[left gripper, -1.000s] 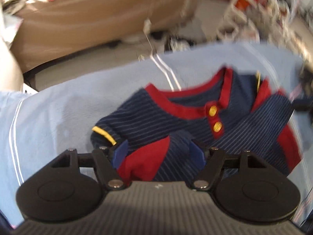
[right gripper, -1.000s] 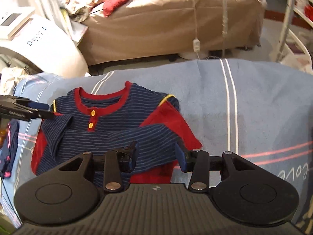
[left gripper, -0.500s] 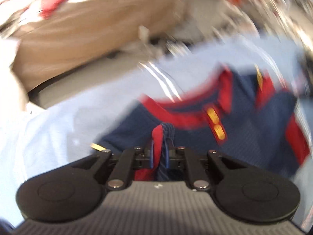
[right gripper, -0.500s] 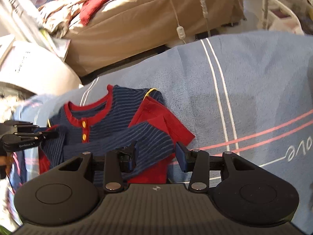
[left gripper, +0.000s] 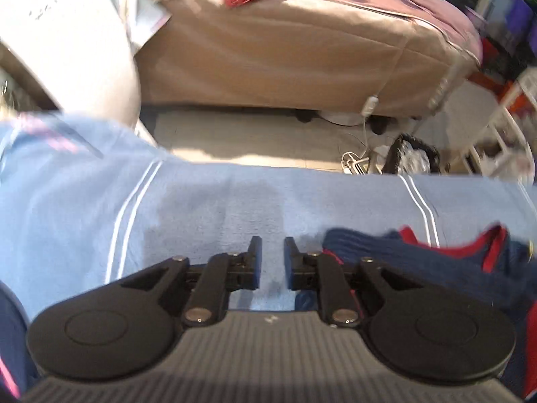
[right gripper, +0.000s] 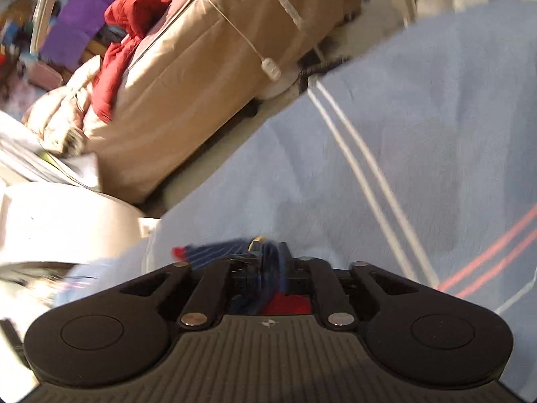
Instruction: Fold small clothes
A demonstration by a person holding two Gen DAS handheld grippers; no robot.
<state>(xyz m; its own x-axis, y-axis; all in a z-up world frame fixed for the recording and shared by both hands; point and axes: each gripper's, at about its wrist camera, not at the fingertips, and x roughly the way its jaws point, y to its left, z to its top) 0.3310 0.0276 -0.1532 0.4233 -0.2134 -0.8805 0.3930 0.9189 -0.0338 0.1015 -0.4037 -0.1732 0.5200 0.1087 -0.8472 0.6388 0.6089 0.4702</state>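
Note:
The small navy striped shirt (left gripper: 402,252) with red trim lies bunched on the light blue blanket (left gripper: 201,208), to the right of my left gripper (left gripper: 272,245). The left jaws are opening, a narrow gap apart, and only bare blanket shows between them. In the right wrist view, my right gripper (right gripper: 270,252) is closing, and its pads pinch a bunch of the shirt's (right gripper: 214,252) navy fabric. A yellow cuff edge (right gripper: 255,241) peeks out at the tips. Most of the shirt is hidden under the gripper body there.
Beyond the blanket's far edge is a strip of floor with cables (left gripper: 355,161), then a beige-covered bed (left gripper: 285,50) with a red garment (right gripper: 127,33) on it. A white rounded appliance (left gripper: 67,50) stands at the left and a white rack (left gripper: 503,117) at the right.
My left gripper, shut on a fold of the shirt half a second ago, has let go and moved left onto bare blanket. My right gripper rolled and closed on the shirt's fabric.

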